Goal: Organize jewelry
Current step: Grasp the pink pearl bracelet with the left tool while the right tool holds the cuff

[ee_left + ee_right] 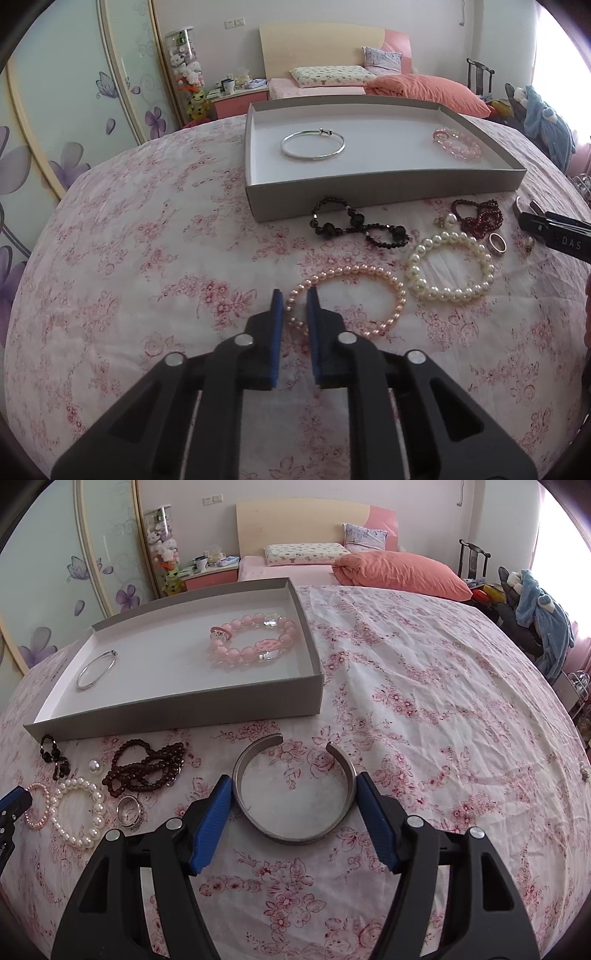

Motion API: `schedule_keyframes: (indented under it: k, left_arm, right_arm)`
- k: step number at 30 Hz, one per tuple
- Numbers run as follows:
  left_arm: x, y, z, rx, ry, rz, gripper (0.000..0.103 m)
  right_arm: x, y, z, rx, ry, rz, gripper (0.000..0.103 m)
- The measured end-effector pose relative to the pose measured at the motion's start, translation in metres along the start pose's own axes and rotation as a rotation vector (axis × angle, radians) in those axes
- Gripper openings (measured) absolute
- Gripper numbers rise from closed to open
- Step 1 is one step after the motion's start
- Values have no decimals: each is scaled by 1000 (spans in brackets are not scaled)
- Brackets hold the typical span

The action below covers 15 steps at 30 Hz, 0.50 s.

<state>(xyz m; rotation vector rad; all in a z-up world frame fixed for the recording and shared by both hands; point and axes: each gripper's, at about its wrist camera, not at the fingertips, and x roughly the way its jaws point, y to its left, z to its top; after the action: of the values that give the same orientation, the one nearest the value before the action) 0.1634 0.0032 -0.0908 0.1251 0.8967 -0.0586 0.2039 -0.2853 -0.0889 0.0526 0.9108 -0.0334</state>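
My left gripper (pixel 295 301) is shut on the left side of a pink pearl bracelet (pixel 369 275), which lies on the floral cloth (pixel 147 258); its beads sit pinched between the blue pads. My right gripper (pixel 293 786) holds a silver cuff bangle (pixel 295 834) across its width, one pad pressed against each side. The cuff's gap faces away from me. A grey box (pixel 369 184) with a white inside stands beyond and contains a thin silver bangle (pixel 313 147) and a pink glass bead bracelet (pixel 255 638).
Between the grippers and the box lie a white pearl bracelet (pixel 448 266), a black bead bracelet (pixel 354 225), a dark red bead string (pixel 480 216), a ring (pixel 496 243) and a loose pearl (pixel 94 766). A bed with an orange quilt (pixel 399 572) stands behind.
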Motion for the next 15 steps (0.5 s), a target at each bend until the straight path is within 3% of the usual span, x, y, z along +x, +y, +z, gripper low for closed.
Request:
schedule_keyframes:
  k: [8,15]
  left_arm:
    - [1,-4,1,21,-2,16,13]
    - [-2,6,3,-26,-6,-22,7]
  right_arm:
    - [0,2,0,-2,2,2,68]
    - [-2,-2,-2,10,-6,31,67]
